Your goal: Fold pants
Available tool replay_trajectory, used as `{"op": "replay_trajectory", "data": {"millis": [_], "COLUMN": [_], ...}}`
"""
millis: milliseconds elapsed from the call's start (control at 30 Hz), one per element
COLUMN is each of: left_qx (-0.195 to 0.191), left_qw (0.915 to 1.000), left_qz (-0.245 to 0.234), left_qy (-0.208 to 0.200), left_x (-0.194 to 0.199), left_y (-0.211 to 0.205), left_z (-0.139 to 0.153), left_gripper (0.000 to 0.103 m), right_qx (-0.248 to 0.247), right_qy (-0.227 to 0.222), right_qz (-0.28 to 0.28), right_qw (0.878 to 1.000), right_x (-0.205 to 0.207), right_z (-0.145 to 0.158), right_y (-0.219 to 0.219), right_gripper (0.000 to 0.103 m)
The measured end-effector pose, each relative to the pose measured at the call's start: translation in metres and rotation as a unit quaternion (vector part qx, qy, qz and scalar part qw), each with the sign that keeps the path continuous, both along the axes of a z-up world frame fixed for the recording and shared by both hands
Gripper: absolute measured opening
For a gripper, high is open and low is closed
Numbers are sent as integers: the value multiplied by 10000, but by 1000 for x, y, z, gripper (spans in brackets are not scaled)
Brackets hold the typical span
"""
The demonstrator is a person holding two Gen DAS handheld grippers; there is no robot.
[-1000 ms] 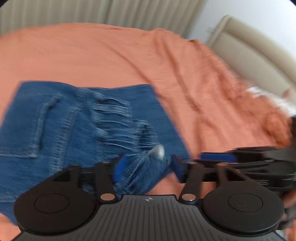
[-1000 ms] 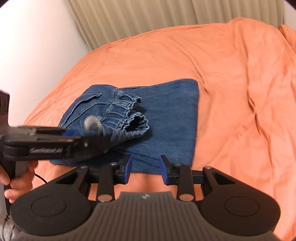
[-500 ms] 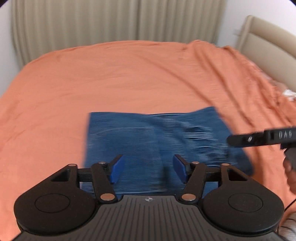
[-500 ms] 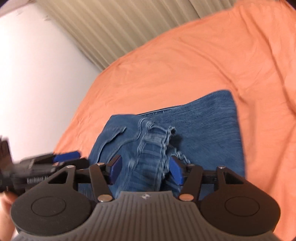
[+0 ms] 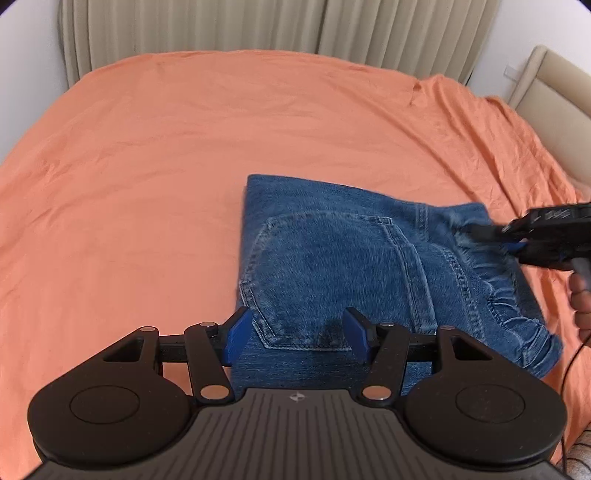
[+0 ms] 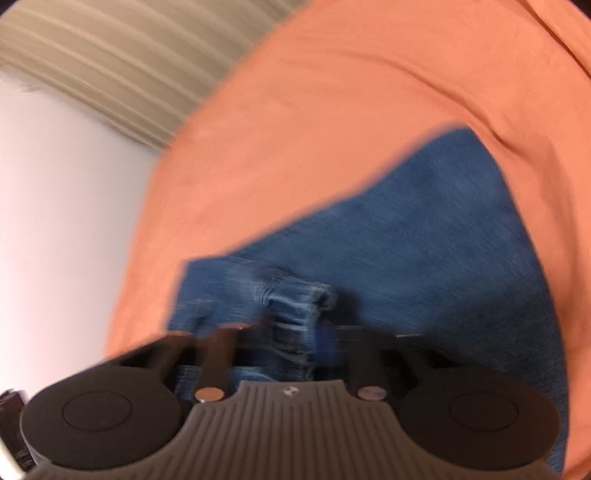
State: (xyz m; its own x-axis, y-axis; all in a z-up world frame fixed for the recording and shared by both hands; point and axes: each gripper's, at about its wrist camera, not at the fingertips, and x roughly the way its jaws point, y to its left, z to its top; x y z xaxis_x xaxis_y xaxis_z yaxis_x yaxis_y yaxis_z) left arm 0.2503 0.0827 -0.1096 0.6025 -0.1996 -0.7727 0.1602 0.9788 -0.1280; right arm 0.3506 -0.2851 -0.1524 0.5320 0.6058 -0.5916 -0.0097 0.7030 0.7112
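Note:
Folded blue jeans (image 5: 351, 266) lie on the orange bedsheet (image 5: 147, 166), back pocket up, gathered waistband at the right. My left gripper (image 5: 297, 334) is open and empty, just above the jeans' near edge. My right gripper (image 5: 491, 236) reaches in from the right at the waistband. In the blurred right wrist view the waistband (image 6: 295, 310) lies between its jaws (image 6: 284, 339), which look closed around it.
The bed is covered by the orange sheet, with beige curtains (image 5: 258, 29) behind it and a beige headboard (image 5: 554, 85) at the right. A white wall (image 6: 55, 221) is at the left of the right wrist view.
My left gripper let go of the jeans' waistband and pulled back. My right gripper moved onto the waistband and closed in on it. The jeans now lie flatter.

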Motion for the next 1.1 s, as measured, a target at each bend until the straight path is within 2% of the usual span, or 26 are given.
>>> {"op": "replay_trajectory", "data": {"millis": [133, 267, 367, 400, 533, 567, 667, 767, 933, 1033, 1100], "left_qx": [-147, -354, -260, -185, 153, 214, 484, 672, 657, 599, 584], "left_qw": [9998, 9991, 9994, 9995, 9995, 9992, 9978, 9958, 9934, 9937, 9945], "left_qz": [72, 75, -12, -89, -260, -256, -233, -192, -181, -170, -229], "left_qy": [-89, -207, -249, -229, 131, 217, 382, 585, 924, 927, 842], "left_x": [-8, -19, -24, -24, -16, -15, -13, -9, 3, 5, 4], "left_y": [6, 11, 9, 6, -5, -7, -9, -6, 0, 0, 2], "left_z": [8, 19, 24, 22, 4, -2, -19, -28, -39, -33, -29], "left_gripper": [65, 62, 60, 60, 43, 42, 41, 41, 41, 41, 41], "right_qx": [-155, 31, 4, 26, -141, -224, -313, -415, -340, -138, 103], "right_qy": [-783, -1271, -1334, -1194, -494, -412, -132, 80, 175, 247, 291], "right_qz": [192, 496, 331, 192, -325, -463, -685, -731, -775, -732, -693], "right_qw": [9966, 9906, 9905, 9927, 9982, 9978, 9971, 9964, 9963, 9969, 9971], "right_x": [-25, -70, -104, -110, -110, -107, -95, -88, -78, -75, -77], "right_z": [67, 136, 152, 146, 92, 80, 53, 30, 0, -6, -5], "right_y": [14, 29, 22, 17, -7, -13, -26, -20, -25, -29, -33], "right_gripper": [10, 9, 9, 9, 8, 8, 8, 8, 8, 16, 27]}}
